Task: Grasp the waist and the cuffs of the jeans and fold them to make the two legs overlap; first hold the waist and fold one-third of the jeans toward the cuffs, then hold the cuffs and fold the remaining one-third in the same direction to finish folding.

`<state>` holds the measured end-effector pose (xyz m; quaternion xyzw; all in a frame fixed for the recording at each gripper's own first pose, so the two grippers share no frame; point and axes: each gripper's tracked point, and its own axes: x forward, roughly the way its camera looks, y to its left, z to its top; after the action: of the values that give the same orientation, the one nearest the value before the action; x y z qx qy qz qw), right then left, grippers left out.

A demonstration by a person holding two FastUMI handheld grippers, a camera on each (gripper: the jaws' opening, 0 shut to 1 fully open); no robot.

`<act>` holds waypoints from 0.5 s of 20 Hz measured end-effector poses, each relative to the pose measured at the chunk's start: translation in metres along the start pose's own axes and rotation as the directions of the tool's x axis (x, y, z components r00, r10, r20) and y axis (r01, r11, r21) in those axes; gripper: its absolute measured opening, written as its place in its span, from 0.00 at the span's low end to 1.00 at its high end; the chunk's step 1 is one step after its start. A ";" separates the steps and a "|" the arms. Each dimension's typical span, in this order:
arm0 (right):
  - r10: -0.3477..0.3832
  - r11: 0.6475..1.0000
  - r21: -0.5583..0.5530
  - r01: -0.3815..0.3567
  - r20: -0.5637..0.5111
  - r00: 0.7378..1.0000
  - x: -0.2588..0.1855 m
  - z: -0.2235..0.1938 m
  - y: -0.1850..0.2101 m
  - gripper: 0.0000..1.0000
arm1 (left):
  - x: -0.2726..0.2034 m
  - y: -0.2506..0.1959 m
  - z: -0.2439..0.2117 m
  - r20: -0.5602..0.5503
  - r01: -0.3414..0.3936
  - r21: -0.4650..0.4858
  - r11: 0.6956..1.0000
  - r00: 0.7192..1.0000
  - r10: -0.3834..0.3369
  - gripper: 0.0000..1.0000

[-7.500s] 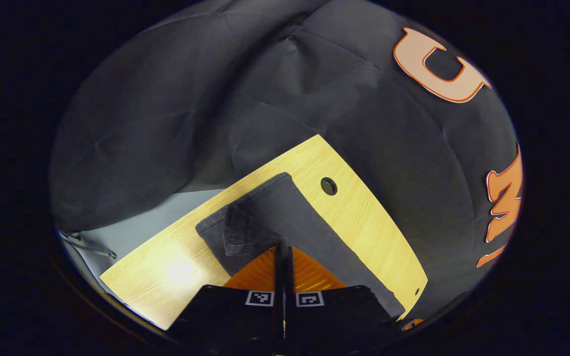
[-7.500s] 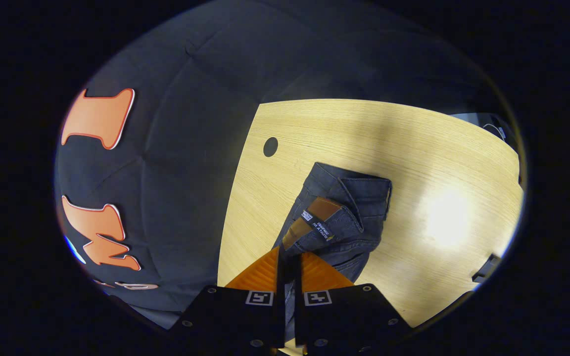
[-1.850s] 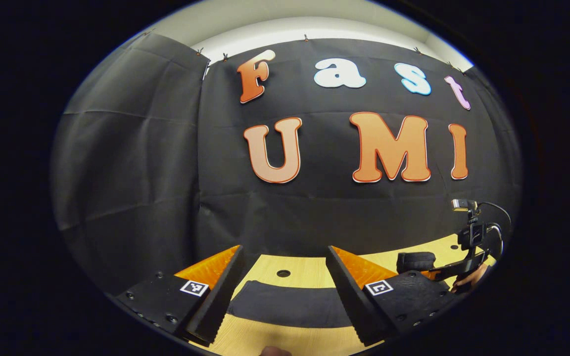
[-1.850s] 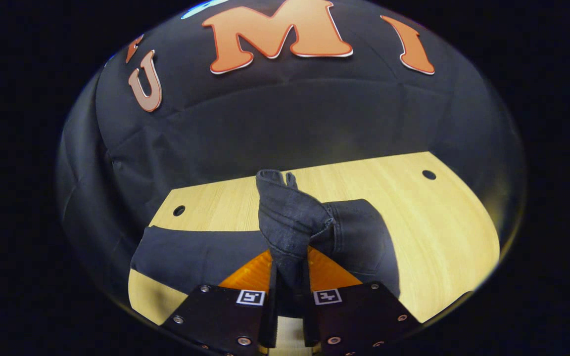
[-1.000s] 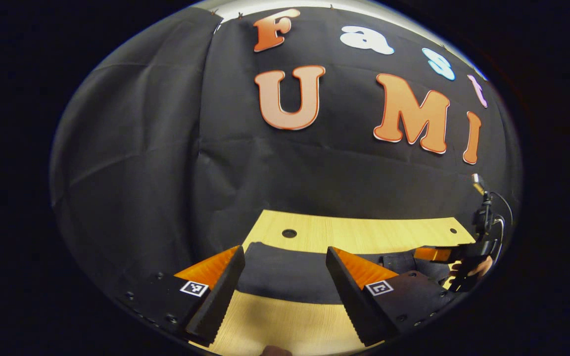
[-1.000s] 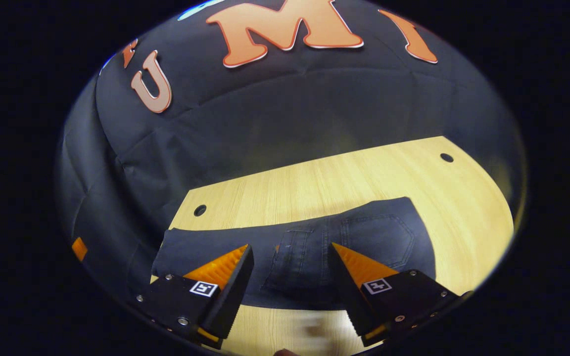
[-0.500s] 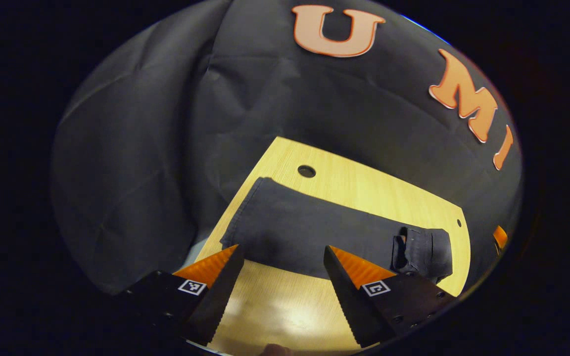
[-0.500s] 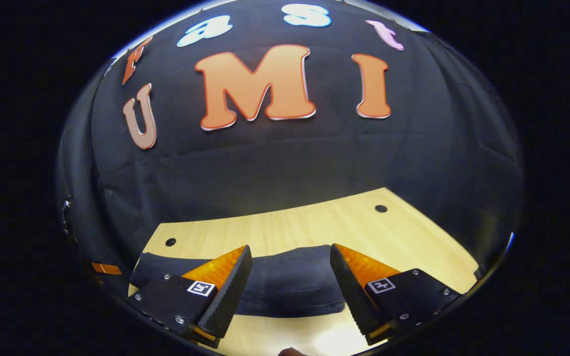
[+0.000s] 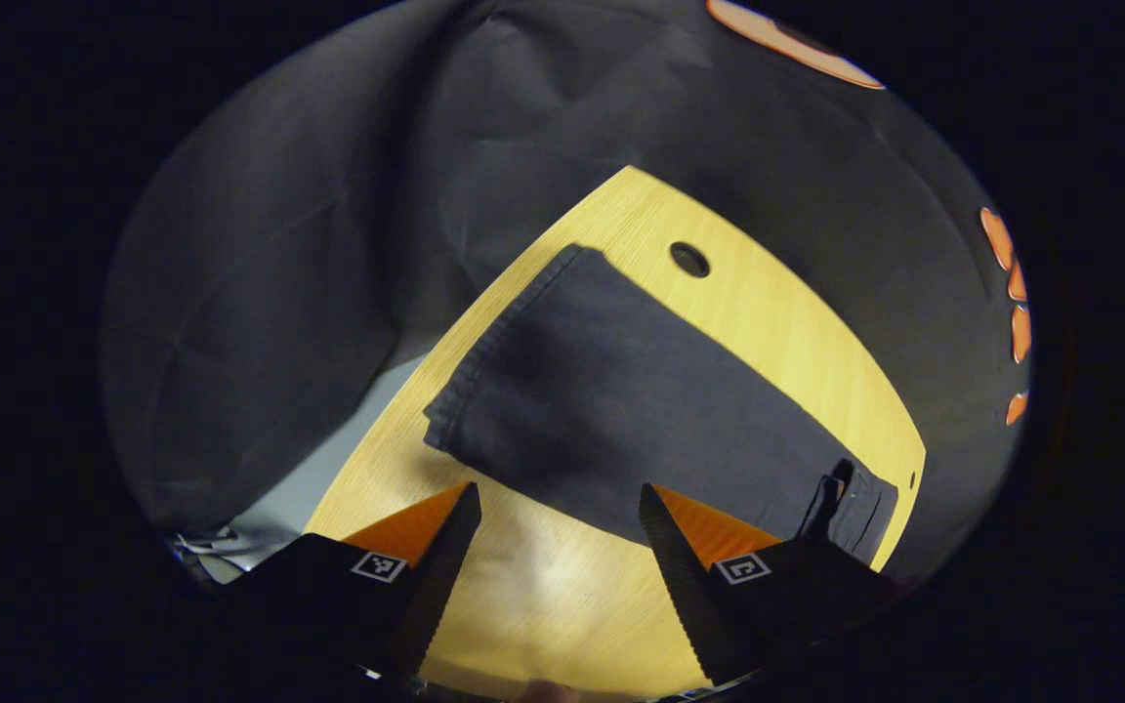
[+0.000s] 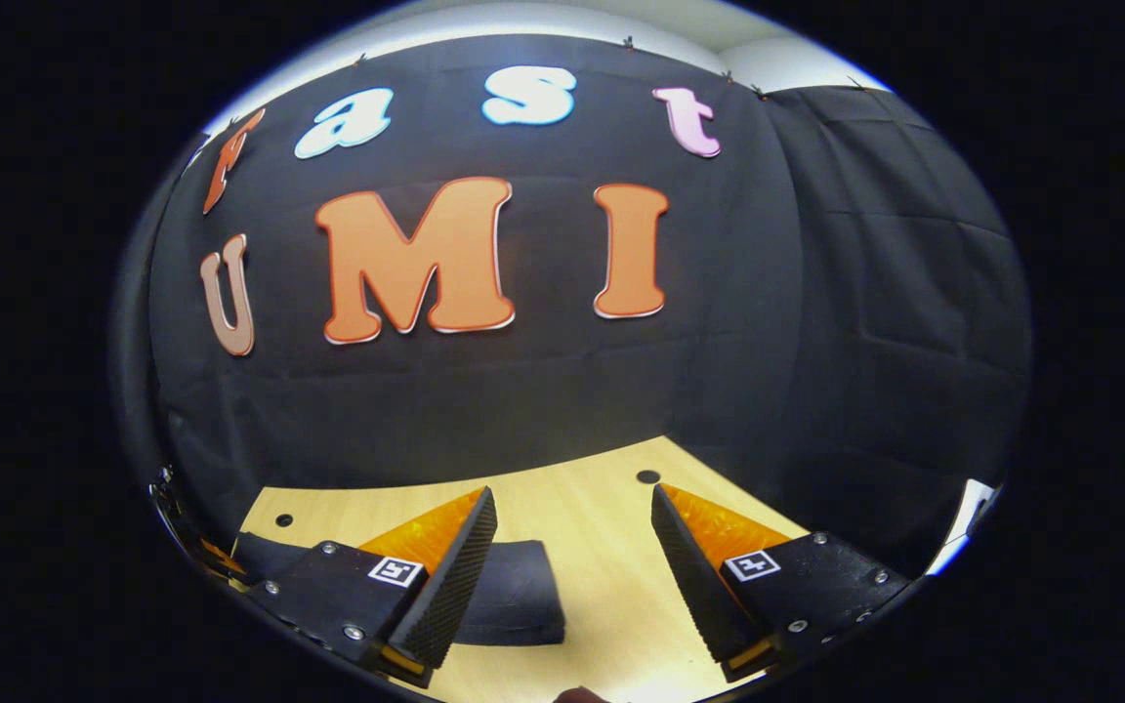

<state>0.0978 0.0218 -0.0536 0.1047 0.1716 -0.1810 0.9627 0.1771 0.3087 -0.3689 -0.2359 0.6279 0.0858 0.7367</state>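
The left gripper [image 9: 555,508] stands wide open and empty above the near edge of the light wooden desk [image 9: 562,596]. Directly ahead of it lie the dark denim jeans [image 9: 621,391], a flat folded strip whose long axis runs from the cuffs [image 9: 489,351] at the desk's left edge toward the doubled waist end [image 9: 855,503] at the right. The right gripper [image 10: 570,547], also wide open and empty, hangs level with that folded end [image 10: 509,591] just left of its fingers. Judged from this, the left gripper is nearer the cuffs, and the cuff fold is next.
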 end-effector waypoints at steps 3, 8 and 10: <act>-0.057 0.998 -0.012 0.057 0.049 0.997 -0.006 0.024 -0.038 0.96 | 0.016 0.006 -0.004 -0.054 -0.040 -0.051 0.998 0.998 0.037 0.98; -0.098 0.995 -0.021 0.101 0.128 0.987 -0.023 0.063 -0.071 0.96 | 0.031 0.016 0.000 -0.125 -0.106 -0.156 0.982 0.988 0.087 0.99; -0.090 0.994 -0.054 0.098 0.132 0.987 -0.026 0.066 -0.072 0.96 | 0.038 0.018 0.008 -0.132 -0.125 -0.201 0.972 0.986 0.100 0.98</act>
<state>0.0664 -0.0530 0.0063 0.0553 0.1189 -0.2274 0.9649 0.1845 0.3213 -0.4090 -0.2804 0.6712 0.1783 0.6626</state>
